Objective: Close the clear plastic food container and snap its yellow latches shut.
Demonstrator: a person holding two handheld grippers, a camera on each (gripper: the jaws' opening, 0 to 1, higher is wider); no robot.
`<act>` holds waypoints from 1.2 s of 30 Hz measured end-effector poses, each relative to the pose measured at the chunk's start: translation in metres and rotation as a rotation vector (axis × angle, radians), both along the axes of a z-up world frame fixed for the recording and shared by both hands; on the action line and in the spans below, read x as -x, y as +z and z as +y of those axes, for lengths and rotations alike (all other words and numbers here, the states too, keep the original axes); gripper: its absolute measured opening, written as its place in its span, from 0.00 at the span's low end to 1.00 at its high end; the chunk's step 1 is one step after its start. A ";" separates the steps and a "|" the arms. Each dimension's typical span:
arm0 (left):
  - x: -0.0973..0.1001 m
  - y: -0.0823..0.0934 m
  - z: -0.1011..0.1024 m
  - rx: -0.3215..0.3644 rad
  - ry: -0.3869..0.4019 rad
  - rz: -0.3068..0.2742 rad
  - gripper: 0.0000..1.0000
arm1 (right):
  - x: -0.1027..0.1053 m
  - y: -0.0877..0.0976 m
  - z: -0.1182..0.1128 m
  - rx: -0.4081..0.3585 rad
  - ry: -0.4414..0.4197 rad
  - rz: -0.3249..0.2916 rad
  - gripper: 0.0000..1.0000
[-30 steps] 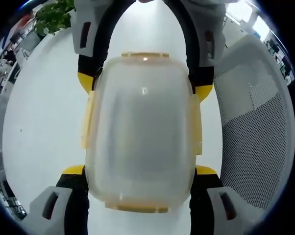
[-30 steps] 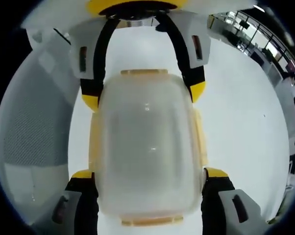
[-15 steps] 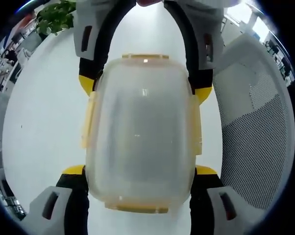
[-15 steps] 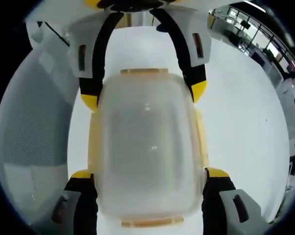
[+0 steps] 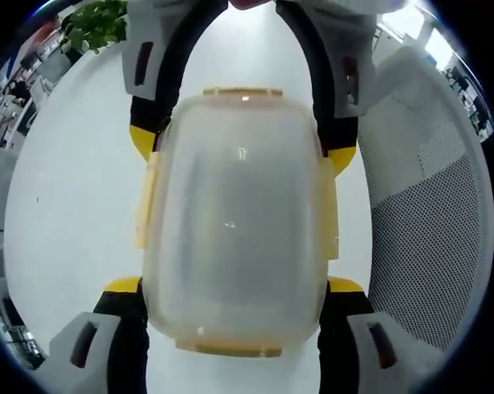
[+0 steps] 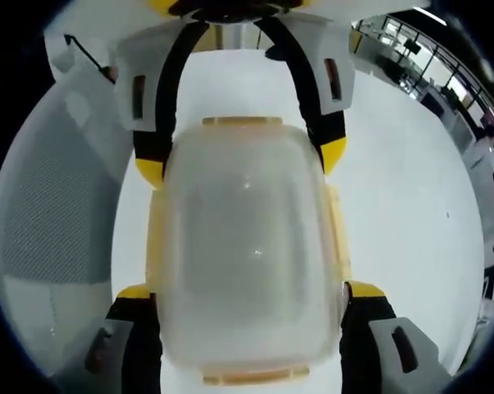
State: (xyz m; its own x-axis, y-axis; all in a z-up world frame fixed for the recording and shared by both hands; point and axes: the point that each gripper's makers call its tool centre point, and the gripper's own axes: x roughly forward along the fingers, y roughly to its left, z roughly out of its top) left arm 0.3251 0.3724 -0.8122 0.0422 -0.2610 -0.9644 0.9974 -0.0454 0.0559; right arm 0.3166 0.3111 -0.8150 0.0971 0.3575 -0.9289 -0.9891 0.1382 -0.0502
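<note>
The clear container (image 5: 235, 222) sits lid-up on the white surface (image 5: 75, 205), caught between both grippers. The left gripper (image 5: 235, 287) has its jaws spread around the near end, tips touching the sides. Opposite, the right gripper (image 6: 251, 291) does likewise, jaws spread against the container (image 6: 247, 254). Yellow latches (image 5: 145, 201) lie flat along the sides. A mesh chair (image 5: 427, 230) stands beside.

Left gripper (image 5: 235, 283) and right gripper (image 6: 247, 287) face each other, jaws spread wide.
</note>
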 end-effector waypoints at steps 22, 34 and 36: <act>-0.001 0.001 0.019 0.039 0.023 0.009 0.86 | -0.003 -0.001 0.019 0.036 0.027 0.016 0.92; -0.004 0.002 0.046 0.029 0.021 0.009 0.86 | -0.005 -0.001 0.047 0.021 0.021 0.012 0.92; -0.005 0.002 0.050 0.030 0.047 0.016 0.86 | -0.013 -0.006 0.049 0.053 0.037 -0.059 0.95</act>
State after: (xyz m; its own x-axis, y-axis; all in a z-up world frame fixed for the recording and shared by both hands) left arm 0.3299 0.4229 -0.8101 0.0398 -0.2881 -0.9568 0.9992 0.0026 0.0408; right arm 0.3293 0.3604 -0.8213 0.1395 0.3123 -0.9397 -0.9886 0.0975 -0.1144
